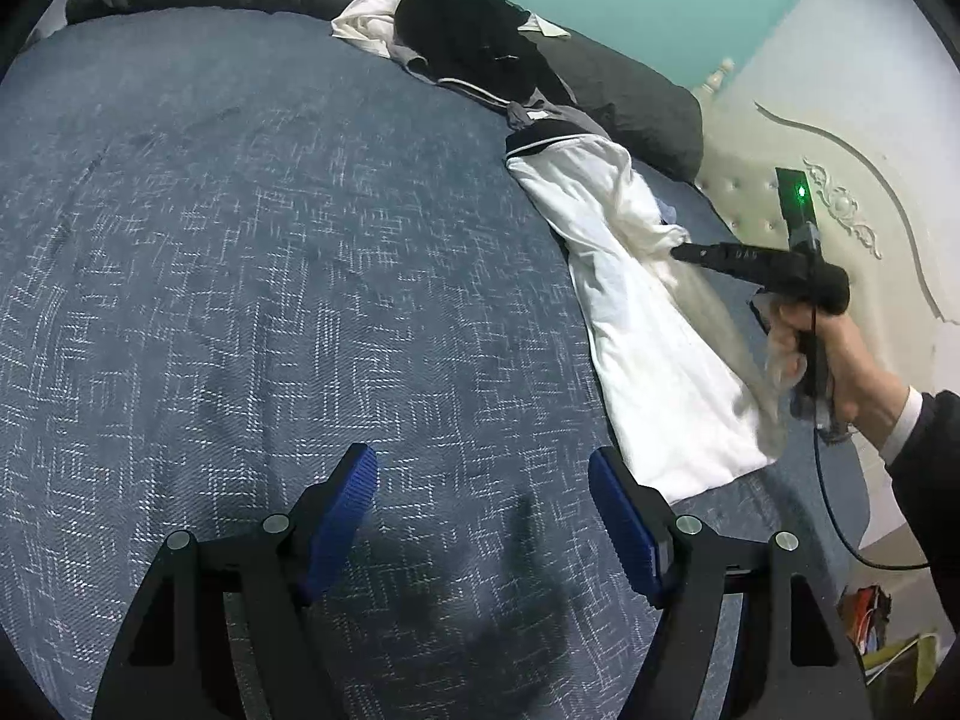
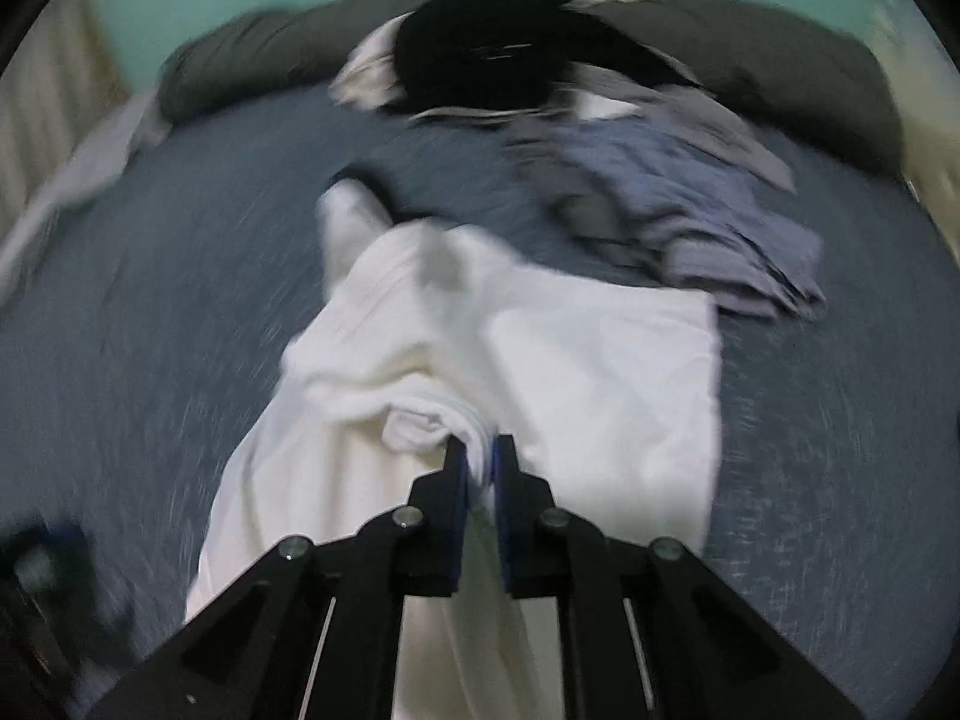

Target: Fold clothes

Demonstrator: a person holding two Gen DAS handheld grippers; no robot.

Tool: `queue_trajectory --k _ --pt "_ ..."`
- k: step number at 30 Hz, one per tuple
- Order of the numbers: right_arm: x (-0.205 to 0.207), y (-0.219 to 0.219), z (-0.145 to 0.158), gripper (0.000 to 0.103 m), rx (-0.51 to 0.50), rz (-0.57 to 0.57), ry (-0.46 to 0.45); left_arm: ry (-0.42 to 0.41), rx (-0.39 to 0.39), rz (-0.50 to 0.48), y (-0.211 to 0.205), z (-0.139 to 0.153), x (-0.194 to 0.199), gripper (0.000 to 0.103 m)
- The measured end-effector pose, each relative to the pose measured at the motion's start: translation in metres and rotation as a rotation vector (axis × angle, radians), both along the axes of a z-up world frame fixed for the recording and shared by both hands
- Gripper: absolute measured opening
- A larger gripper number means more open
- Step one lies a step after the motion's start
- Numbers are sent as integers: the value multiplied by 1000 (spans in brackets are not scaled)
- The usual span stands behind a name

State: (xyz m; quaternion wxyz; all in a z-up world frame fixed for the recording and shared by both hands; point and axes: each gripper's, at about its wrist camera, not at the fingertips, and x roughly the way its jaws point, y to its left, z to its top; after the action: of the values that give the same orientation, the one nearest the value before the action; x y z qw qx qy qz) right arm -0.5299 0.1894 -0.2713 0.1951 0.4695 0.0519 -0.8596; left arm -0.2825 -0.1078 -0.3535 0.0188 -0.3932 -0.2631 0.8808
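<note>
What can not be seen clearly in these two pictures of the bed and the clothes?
- Right wrist view: motion blur smears the clothes pile; single garments cannot be told apart.
- Left wrist view: the black garment covers much of that pile.
- Left wrist view: the white garment is partly hidden by the right gripper and hand.
- Right wrist view: the left gripper is only a dark blur at the lower left edge.

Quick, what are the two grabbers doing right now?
Left gripper: open, holding nothing.
Right gripper: shut on the white garment.
</note>
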Motion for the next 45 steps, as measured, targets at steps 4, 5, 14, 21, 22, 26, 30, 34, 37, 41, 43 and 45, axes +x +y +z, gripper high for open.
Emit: queue_trajectory --k 4,5,14,21,22,26,30,34,37,41,43,45 --pt "-26 44 -4 8 -95 -154 -56 0 1 2 -2 0 0 77" --pt "-30 53 -8 8 -119 -188 -79 -1 2 2 -2 -1 0 77" --pt "-42 89 -5 15 -266 -295 -103 -7 0 -12 1 -2 0 77" --pt "-60 59 -5 33 -180 -171 -94 -6 -9 -17 4 -2 0 77" --pt "-62 54 -7 33 -161 -149 -91 -6 -10 -18 4 -2 0 77" --pt "-71 37 -21 33 -94 -76 -83 -14 -6 -20 3 -6 -1 77" --pt "-75 30 -35 28 -15 -46 -89 -20 -4 -22 3 -9 -2 77" --pt "-77 40 -35 4 -54 -89 -62 -24 -6 -25 3 -11 -2 77" --pt "-79 53 -31 4 -71 -154 -46 -21 -8 -28 3 -10 -2 77" --pt "-78 56 -17 4 -58 -176 -23 -18 -6 -26 3 -9 -2 77" --pt "-79 56 -7 5 -85 -185 -31 -17 -2 -25 3 -9 -2 77" --pt "-78 44 10 7 -102 -143 -15 -15 0 -24 2 -8 -1 77"
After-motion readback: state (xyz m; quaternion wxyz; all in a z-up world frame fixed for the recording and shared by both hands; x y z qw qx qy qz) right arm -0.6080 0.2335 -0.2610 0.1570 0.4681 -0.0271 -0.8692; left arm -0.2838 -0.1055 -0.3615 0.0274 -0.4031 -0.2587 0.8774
